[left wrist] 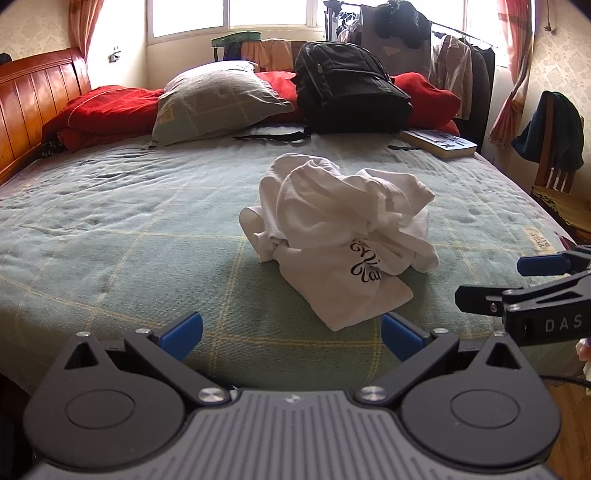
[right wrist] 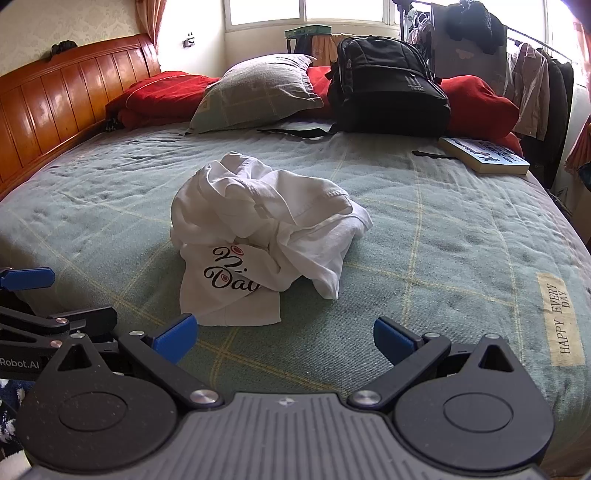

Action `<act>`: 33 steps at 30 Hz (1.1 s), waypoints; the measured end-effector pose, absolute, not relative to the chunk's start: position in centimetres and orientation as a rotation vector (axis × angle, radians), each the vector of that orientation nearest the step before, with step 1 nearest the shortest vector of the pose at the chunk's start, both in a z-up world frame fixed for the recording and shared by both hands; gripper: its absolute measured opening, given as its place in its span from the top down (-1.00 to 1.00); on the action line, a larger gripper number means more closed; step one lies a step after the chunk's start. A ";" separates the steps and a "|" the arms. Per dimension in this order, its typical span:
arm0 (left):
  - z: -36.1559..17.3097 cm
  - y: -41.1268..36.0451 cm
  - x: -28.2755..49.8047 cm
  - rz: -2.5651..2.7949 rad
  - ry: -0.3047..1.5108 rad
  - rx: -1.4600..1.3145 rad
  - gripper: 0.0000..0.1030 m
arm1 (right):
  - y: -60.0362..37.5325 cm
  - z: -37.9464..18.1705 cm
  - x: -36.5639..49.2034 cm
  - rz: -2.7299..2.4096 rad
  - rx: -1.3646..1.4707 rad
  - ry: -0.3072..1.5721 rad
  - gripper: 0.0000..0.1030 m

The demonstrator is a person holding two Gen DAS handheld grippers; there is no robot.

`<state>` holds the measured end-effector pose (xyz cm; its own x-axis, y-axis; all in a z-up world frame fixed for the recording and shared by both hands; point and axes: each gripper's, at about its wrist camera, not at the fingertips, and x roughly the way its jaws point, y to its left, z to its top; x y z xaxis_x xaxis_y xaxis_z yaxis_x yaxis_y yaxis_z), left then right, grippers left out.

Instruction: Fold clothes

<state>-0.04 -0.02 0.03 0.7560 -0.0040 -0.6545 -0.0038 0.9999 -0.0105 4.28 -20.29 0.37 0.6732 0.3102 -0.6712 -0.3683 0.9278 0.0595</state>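
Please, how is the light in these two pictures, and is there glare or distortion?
Left wrist view: the window is blown out white, the bed cover evenly lit, edges bent by the fisheye. Right wrist view: same backlight, glare on the wooden headboard, white shirt sharp, dark corners.

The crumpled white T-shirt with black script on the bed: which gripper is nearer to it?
Left, slightly. The left gripper is open just short of the crumpled white T-shirt, its right fingertip almost at the hem. The right gripper is open too, beside the shirt's corner, aimed mostly at bare green bedspread.

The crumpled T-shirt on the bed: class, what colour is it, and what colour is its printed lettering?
The T-shirt is white with black script lettering touched with red, clearest in the right wrist view.
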 end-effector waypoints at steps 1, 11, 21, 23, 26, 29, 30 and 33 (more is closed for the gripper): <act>0.1 0.0 -0.1 -0.001 0.714 -0.012 -0.99 | -20.3 0.4 4.3 0.382 -0.084 0.740 -1.00; 0.1 -0.7 -0.1 -0.006 0.717 -0.013 -0.99 | -20.2 0.5 4.2 0.381 -0.088 0.740 -1.00; -0.1 -0.2 0.0 -0.012 0.719 -0.021 -0.99 | -20.3 0.6 4.1 0.384 -0.085 0.736 -1.00; -0.1 -0.2 0.0 -0.013 0.720 -0.021 -0.99 | -20.3 0.6 4.2 0.385 -0.084 0.736 -1.00; -0.2 -0.2 0.0 -0.015 0.722 -0.020 -0.99 | -20.3 0.6 4.1 0.386 -0.085 0.735 -1.00; -0.3 -0.3 0.0 -0.015 0.723 -0.018 -0.99 | -20.4 0.5 4.1 0.388 -0.085 0.734 -1.00; -0.3 -0.3 0.0 -0.015 0.723 -0.018 -0.99 | -20.3 0.5 4.1 0.388 -0.085 0.734 -1.00; -0.3 -0.2 0.0 -0.015 0.722 -0.020 -0.99 | -20.3 0.5 4.1 0.388 -0.086 0.733 -1.00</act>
<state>0.03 -0.24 -0.28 0.7502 -0.0208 -0.6609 0.0070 0.9997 -0.0235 4.06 -20.32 0.50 0.6753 0.3149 -0.6669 -0.3746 0.9254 0.0577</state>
